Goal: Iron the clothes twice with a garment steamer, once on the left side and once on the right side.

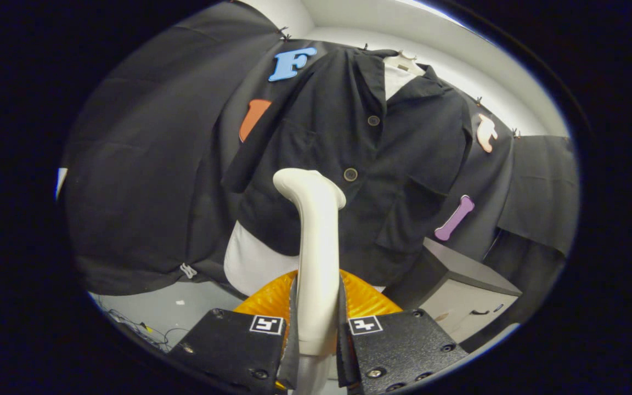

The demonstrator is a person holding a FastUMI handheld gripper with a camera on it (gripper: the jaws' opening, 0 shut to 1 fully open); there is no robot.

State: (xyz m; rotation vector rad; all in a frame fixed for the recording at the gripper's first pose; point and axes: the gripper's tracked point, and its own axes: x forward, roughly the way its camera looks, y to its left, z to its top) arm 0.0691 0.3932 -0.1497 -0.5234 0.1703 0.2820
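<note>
Gripper view: the garment steamer stands upright in the middle of the frame, a smooth cream plastic stalk that bends over at the top into a rounded head. The gripper is clamped on its lower part, with one finger pressing on each side. Just past the steamer head hangs the black shirt, soft matte cloth with round buttons down its front and a collar near the top. The head sits close to the shirt front, just beside one button; I cannot tell if they touch. A white form peeks out under the hem. An orange ribbed piece curves behind the fingers. At the lower right stands a grey cabinet with sharp corners. At the lower left, pale floor lies open, with thin wires at its edge.
</note>
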